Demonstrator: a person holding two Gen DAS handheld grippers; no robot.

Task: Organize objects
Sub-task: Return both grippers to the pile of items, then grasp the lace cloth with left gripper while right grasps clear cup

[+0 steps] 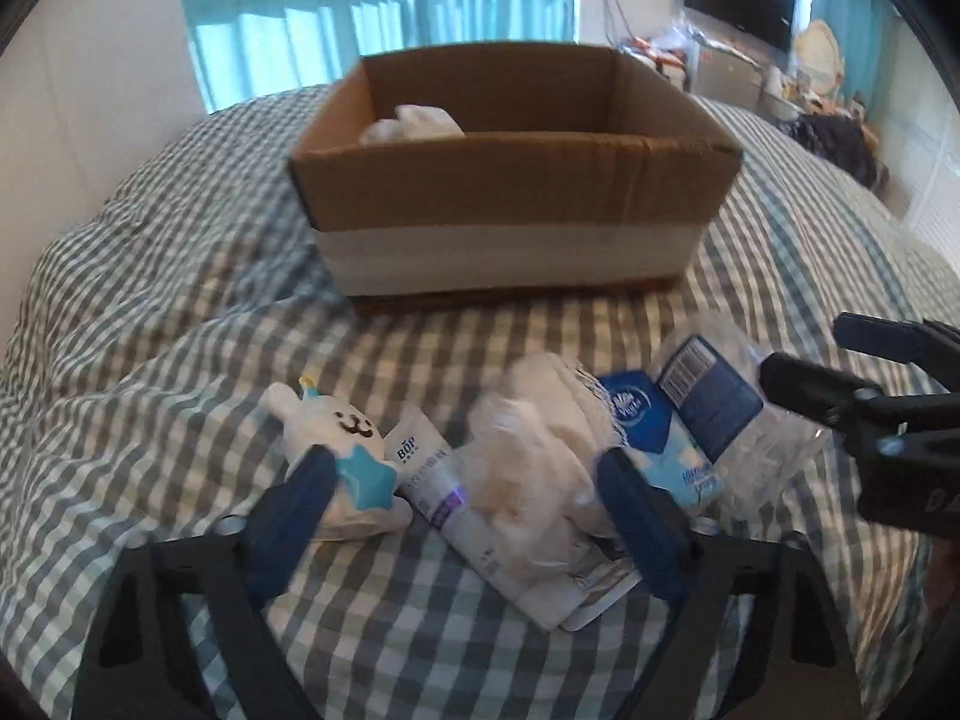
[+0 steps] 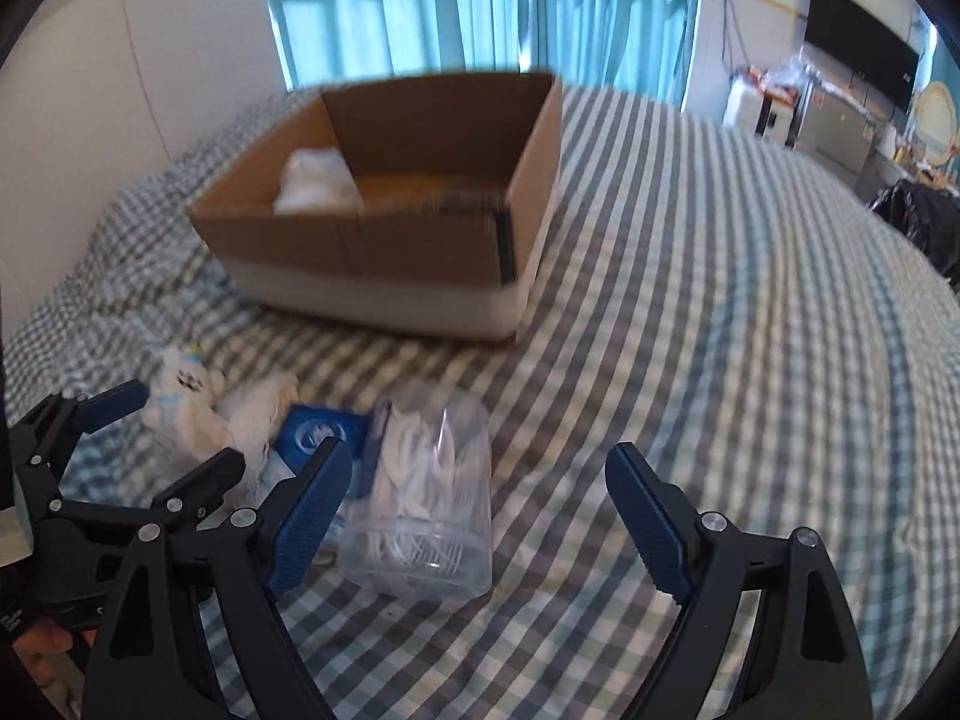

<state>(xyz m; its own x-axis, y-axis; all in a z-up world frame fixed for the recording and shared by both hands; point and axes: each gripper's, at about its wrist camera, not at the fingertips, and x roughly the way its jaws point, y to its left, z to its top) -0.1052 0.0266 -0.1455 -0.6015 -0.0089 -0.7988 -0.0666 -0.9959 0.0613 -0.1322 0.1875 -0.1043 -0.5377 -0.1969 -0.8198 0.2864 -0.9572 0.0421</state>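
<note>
An open cardboard box [image 1: 510, 204] stands on the checked bed, with a white bundle [image 1: 414, 123] inside; it also shows in the right wrist view [image 2: 384, 240]. Near me lie a white rabbit plush [image 1: 336, 450], a white tube [image 1: 444, 498], a crumpled white cloth [image 1: 534, 456], a blue and white pack [image 1: 648, 420] and a clear plastic tub [image 2: 426, 498] of white pieces. My left gripper [image 1: 465, 498] is open over the tube and cloth. My right gripper [image 2: 480, 492] is open, its left finger beside the tub.
The checked bedspread [image 2: 720, 300] spreads wide to the right. Turquoise curtains [image 1: 372, 12] hang behind the box. A wall screen [image 1: 741, 6] and cluttered furniture stand at the far right. A white wall lies to the left.
</note>
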